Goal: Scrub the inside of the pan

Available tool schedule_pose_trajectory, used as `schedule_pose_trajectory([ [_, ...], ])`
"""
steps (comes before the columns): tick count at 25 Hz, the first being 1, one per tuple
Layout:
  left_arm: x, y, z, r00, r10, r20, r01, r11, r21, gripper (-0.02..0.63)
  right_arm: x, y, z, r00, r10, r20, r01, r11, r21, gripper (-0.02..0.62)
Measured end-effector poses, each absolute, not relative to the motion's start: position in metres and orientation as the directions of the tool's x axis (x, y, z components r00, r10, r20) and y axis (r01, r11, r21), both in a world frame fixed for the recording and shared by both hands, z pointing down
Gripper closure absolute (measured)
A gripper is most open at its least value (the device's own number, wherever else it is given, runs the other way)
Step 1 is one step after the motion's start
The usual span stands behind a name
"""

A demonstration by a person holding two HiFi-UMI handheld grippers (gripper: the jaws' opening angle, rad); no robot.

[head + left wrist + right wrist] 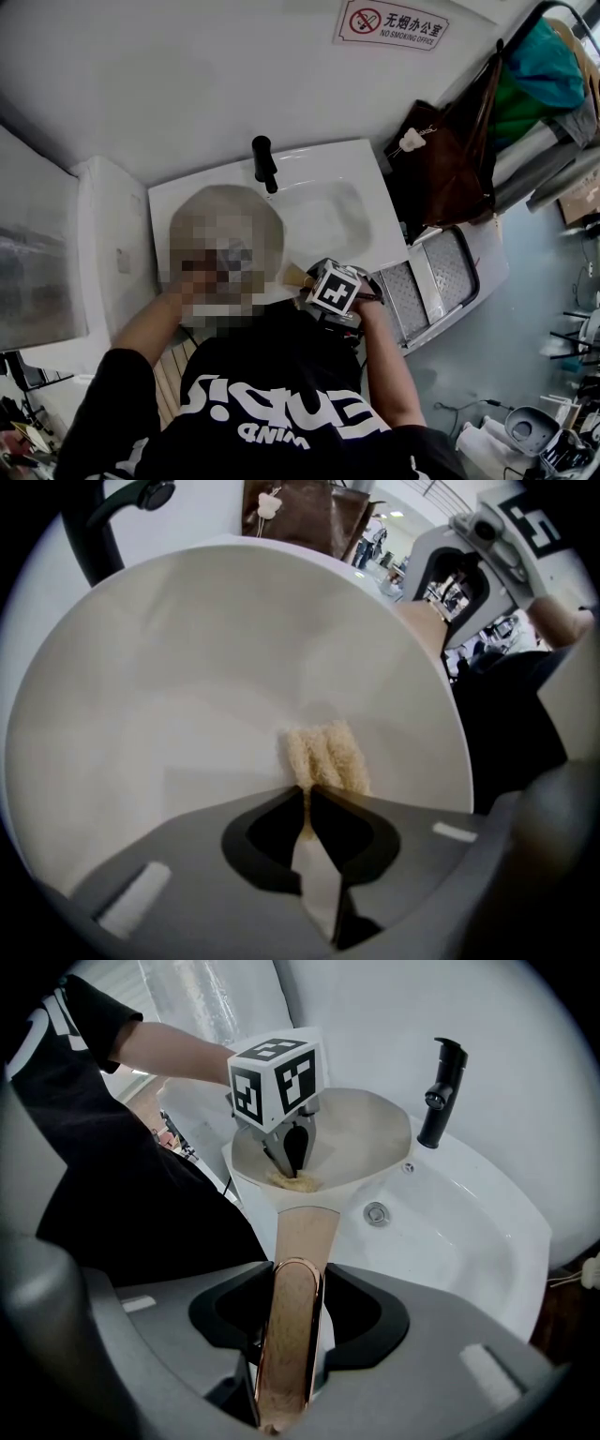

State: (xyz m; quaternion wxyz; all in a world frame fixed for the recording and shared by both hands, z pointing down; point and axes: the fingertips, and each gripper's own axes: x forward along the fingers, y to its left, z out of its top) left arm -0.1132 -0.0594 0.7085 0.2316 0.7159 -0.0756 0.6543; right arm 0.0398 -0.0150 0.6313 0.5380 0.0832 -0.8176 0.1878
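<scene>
My right gripper (296,1283), fingers clenched on the stiff, likely slippery handle (302,1237), holds the pan (361,1129) over the sink (469,1241), front-heavy I judge, while my left gripper (309,794) pinches the soft, squashy scrub pad (326,755) against its inside.

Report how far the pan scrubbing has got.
Done: the right gripper clamps the handle, holding the pan at the sink. In hand: the left gripper presses a beige scrubber on the pan's inside. Left: unclear; the inside shows no dirt, so remaining scrubbing cannot be judged.
</scene>
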Motion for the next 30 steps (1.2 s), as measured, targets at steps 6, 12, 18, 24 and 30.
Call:
schedule_pose_trajectory([
  [6, -0.098, -0.062, 0.692, 0.297, 0.180, 0.938, -0.490, -0.814, 0.311, 0.581, 0.043, -0.017, 0.634, -0.406, 0.061, 0.912, -0.334, 0.919, -0.210, 0.420],
  [12, -0.083, -0.073, 0.661, 0.476, 0.057, 0.878, -0.558, -0.752, 0.352, 0.581, 0.052, -0.021, 0.646, -0.384, 0.051, 0.922, -0.335, 0.923, -0.191, 0.422],
  [18, -0.079, -0.075, 0.654, 0.503, -0.004, 0.864, -0.576, -0.747, 0.332, 0.581, 0.057, -0.024, 0.659, -0.362, 0.038, 0.931, -0.340, 0.925, -0.170, 0.422],
  [24, -0.079, -0.076, 0.650, 0.501, -0.016, 0.865, -0.580, -0.749, 0.321, 0.581, 0.060, -0.024, 0.669, -0.358, 0.022, 0.933, -0.347, 0.925, -0.155, 0.422],
  [30, -0.082, -0.081, 0.646, 0.497, -0.037, 0.867, -0.594, -0.743, 0.309, 0.581, 0.060, -0.024, 0.674, -0.365, -0.003, 0.931, -0.351, 0.927, -0.134, 0.422],
])
